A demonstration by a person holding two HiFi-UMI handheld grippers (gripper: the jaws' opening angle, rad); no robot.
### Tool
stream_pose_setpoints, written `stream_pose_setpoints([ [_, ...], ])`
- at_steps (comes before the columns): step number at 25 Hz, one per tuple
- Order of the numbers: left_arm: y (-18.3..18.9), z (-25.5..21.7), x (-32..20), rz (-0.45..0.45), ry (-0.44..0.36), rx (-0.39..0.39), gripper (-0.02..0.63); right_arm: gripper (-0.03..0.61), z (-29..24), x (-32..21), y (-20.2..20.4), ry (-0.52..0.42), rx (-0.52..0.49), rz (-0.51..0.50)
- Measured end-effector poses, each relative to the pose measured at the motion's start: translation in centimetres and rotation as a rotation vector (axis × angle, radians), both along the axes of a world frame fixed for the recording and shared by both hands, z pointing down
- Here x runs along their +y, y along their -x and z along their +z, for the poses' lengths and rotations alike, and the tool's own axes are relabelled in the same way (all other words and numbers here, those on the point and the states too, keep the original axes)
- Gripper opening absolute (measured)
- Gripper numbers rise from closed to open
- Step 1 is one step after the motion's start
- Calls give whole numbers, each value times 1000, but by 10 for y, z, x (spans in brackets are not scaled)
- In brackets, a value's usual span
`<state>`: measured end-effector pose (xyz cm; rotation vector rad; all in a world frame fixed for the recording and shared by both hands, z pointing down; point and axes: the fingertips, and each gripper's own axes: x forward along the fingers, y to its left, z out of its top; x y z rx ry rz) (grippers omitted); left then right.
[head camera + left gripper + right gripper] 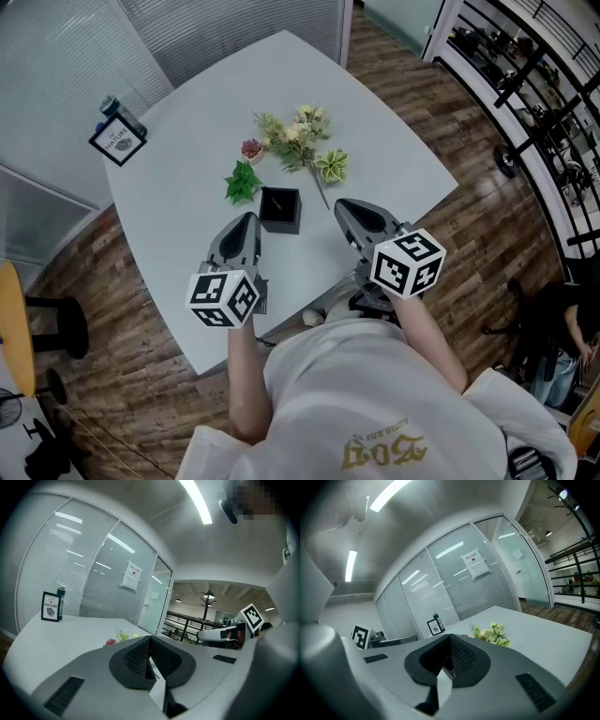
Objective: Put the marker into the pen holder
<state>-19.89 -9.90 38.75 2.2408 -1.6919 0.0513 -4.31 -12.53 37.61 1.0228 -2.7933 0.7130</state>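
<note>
A black square pen holder (279, 223) stands on the white table (206, 103), just ahead of and between my two grippers. Its dark inside cannot be made out, and no marker shows in any view. My left gripper (249, 218) sits to the holder's left with its jaws shut and nothing between them; the left gripper view shows its tips (150, 640) meeting. My right gripper (341, 204) is to the holder's right, also shut and empty, its tips (450, 637) pressed together. Both hover near the table's front edge.
Artificial flowers (298, 136) and a green leafy sprig (243, 180) lie just beyond the holder. A framed card (118, 141) stands at the far left corner. Glass partitions run behind the table; a chair base (56, 328) is on the floor to the left.
</note>
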Motion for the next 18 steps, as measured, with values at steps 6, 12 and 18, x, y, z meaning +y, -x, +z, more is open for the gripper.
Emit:
stream_pose_setpoints([
  [6, 2, 2, 0, -3, 7, 1, 14, 17, 1, -1, -1, 8, -7, 5],
  [12, 7, 6, 0, -10, 18, 6, 14, 17, 3, -4, -1, 20, -21, 10],
  [18, 8, 6, -1, -13, 20, 9, 14, 17, 3, -4, 0, 27, -23, 6],
])
